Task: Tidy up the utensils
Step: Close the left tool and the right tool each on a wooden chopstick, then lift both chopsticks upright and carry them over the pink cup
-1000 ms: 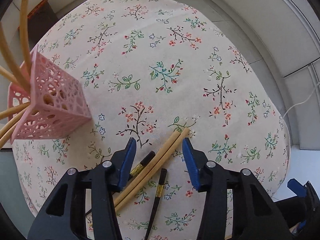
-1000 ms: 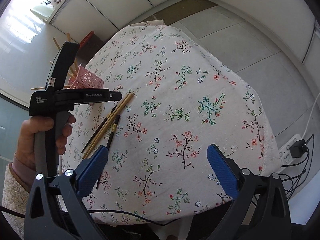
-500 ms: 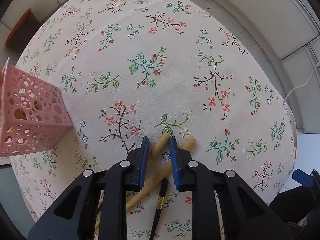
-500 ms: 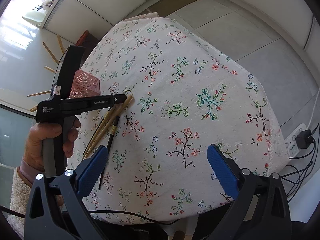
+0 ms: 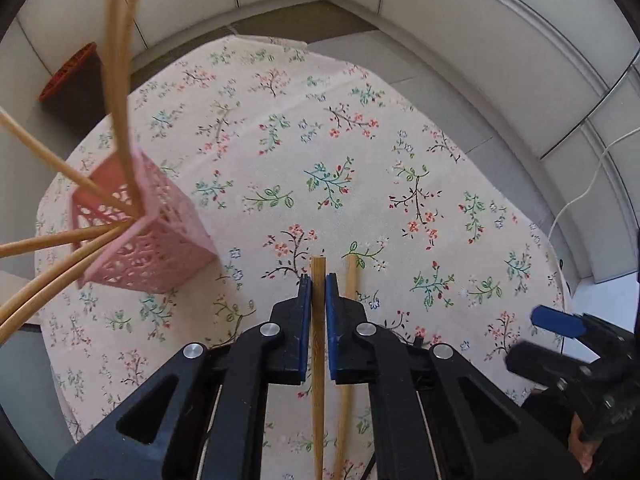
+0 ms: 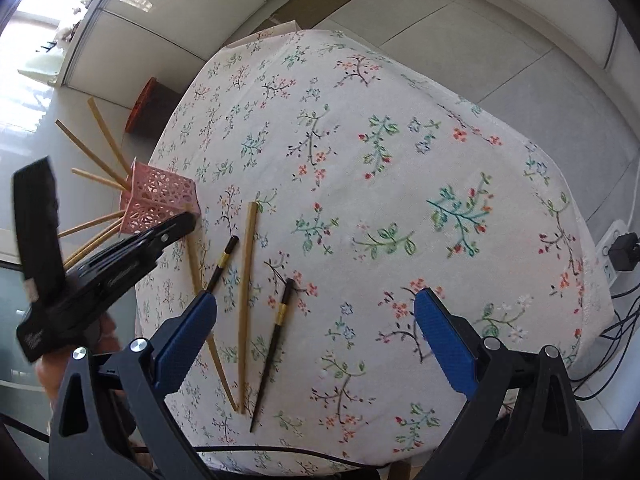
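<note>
Left gripper [image 5: 318,284] jaws pinch a wooden chopstick [image 5: 319,344]; only right view shows black chopsticks [image 6: 272,344].

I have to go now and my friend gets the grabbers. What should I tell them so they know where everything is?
Left gripper: its jaws have just been closing and now pinch one bamboo chopstick.
Right gripper: open, empty, above the table's near side.
Pink holder: at the table's left edge, several bamboo chopsticks already standing in it.
On the floral cloth: one more bamboo chopstick and two black chopsticks.
Left to do: drop the held chopstick in the holder, then collect the loose ones.
</note>
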`<state>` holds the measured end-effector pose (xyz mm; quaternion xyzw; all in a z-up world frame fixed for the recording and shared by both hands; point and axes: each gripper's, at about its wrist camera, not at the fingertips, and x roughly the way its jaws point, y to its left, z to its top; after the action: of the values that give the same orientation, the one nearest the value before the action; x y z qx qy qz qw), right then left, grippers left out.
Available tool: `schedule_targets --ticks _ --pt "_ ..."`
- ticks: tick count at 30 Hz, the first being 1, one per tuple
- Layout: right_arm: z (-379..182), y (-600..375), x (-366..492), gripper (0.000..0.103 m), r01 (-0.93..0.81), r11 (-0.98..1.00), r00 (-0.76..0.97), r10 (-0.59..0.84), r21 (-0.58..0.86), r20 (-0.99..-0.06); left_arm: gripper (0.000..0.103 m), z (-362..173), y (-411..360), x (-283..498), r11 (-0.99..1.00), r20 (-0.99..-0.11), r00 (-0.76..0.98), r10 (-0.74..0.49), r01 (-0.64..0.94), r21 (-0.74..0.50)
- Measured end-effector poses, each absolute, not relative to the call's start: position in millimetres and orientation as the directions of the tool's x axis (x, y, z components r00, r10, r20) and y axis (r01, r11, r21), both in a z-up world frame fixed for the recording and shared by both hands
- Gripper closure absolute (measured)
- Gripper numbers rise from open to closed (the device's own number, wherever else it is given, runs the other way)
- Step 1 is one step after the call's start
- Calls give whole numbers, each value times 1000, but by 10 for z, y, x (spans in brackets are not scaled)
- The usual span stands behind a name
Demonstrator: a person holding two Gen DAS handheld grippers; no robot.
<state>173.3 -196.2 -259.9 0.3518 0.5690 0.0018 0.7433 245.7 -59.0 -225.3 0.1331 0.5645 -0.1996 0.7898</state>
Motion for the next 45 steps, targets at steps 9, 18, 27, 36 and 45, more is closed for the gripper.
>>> schedule_targets --ticks 9,18,27,36,45 --pt "-2786 -1282 2535 20 359 858 219 305 367 -927 97 -1456 -16 1950 921 -871 441 -214 389 -30" --pt "-3063 -1041 2764 94 376 868 156 287 325 -945 96 -1032 417 1689 941 -811 541 -223 336 -35" --pt "-2502 -1295 2469 95 275 829 354 385 488 -853 96 -858 480 1535 944 -768 590 -249 324 -57" --pt "-1317 -1325 1747 95 -12 885 616 373 466 -694 96 -529 541 1260 956 -679 684 -267 278 -95" --pt "-511 -1378 1529 95 -109 890 743 369 442 -559 97 -256 522 1184 963 -634 729 -257 248 -106"
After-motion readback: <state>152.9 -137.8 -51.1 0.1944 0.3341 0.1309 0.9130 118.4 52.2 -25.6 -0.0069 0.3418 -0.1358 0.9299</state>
